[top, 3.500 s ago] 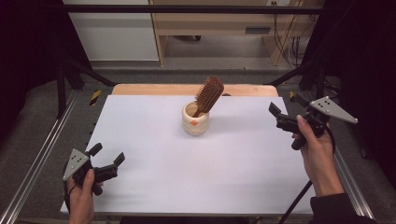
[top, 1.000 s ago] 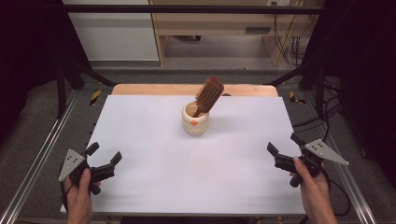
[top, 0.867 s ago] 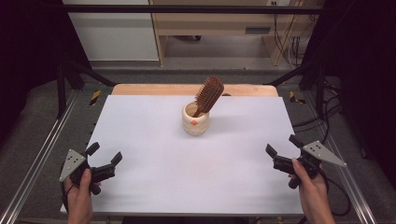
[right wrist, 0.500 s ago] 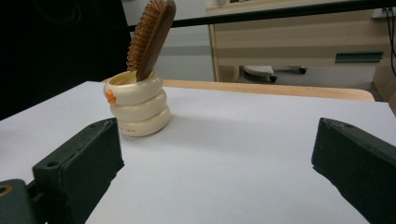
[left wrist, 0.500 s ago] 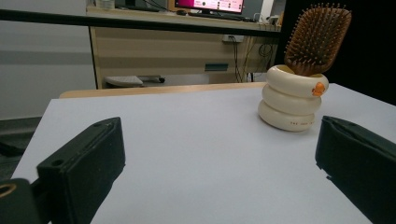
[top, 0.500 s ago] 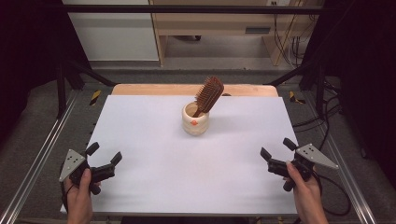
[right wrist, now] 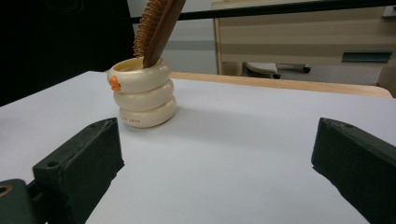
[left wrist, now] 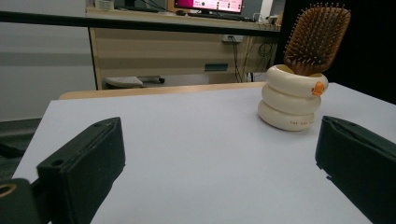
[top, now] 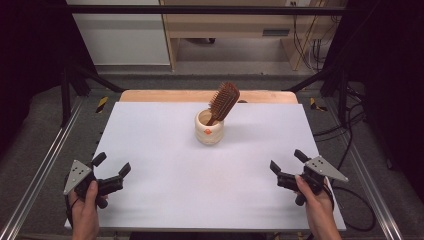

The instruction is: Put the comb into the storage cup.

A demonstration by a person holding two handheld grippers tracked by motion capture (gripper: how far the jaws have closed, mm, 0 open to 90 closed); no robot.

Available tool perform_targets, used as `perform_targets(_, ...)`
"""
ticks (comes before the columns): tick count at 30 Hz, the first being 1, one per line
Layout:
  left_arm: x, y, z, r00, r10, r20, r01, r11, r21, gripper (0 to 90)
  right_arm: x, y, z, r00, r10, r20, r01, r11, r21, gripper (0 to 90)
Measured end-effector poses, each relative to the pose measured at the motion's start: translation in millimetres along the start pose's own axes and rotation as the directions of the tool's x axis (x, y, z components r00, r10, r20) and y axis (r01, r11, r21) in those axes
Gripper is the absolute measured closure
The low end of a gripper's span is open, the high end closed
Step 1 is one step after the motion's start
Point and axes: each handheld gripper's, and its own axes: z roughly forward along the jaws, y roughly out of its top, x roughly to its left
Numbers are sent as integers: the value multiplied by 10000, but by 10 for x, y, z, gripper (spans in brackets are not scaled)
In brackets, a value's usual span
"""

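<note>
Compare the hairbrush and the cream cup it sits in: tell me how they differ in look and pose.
The hairbrush is brown wood with a bristled paddle head; the cup is smooth cream, shaped like three stacked rings, with a small orange mark near its rim. The hairbrush leans tilted, handle down inside the cup and head sticking out above the rim; the cup stands upright on the white table. Both sit near the table's far middle, apart from both grippers.

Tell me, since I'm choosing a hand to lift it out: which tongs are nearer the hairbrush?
Right, narrowly. The right tongs sit below-right of the hairbrush; the left tongs lie farther off, below-left.
</note>
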Motion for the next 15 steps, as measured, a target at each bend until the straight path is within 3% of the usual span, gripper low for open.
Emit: perform_targets(15,-10,10,-4,9999,61,88,-61,9999,-83,16,115,-122,172,9999,-41,-145,41,10000,-2,29)
